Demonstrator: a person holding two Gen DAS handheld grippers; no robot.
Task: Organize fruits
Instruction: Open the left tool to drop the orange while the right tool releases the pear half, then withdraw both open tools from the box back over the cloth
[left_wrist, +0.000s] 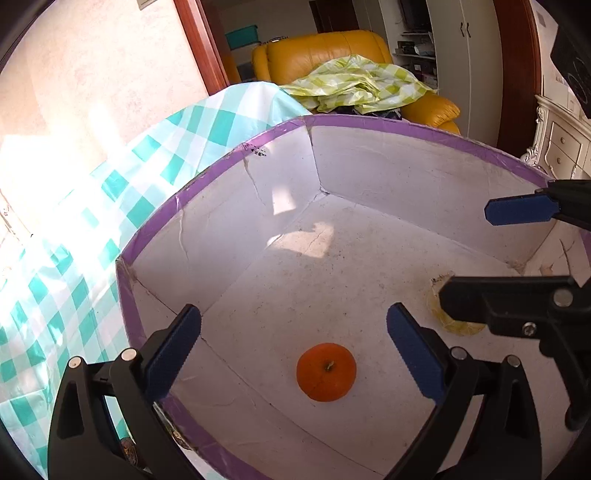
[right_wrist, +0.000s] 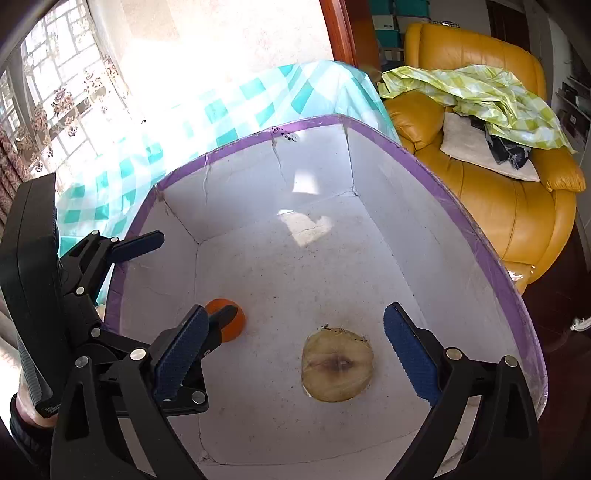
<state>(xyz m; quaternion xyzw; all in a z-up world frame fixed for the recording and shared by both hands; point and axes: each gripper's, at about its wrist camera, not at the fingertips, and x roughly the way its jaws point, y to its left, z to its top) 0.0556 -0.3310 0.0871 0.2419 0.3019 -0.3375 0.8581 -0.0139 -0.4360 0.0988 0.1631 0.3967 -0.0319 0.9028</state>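
A white box with a purple rim (left_wrist: 221, 173) (right_wrist: 461, 218) stands on the table. On its floor lies an orange (left_wrist: 326, 372) (right_wrist: 236, 325), stem up, with my left gripper (left_wrist: 294, 317) (right_wrist: 195, 273) open above it and not touching it. A pale yellow-green fruit (right_wrist: 337, 363) (left_wrist: 461, 326) lies to the orange's right, apart from it. My right gripper (right_wrist: 296, 314) (left_wrist: 467, 253) hangs open over that fruit with nothing between its pads. In the left wrist view the right gripper's lower finger hides part of the pale fruit.
A teal-and-white checked tablecloth (left_wrist: 92, 236) (right_wrist: 236, 107) covers the table left of and behind the box. A yellow armchair (right_wrist: 509, 206) (left_wrist: 325, 51) with a green checked cloth (right_wrist: 491, 96) stands beyond it. A white cabinet (left_wrist: 565, 144) is at far right.
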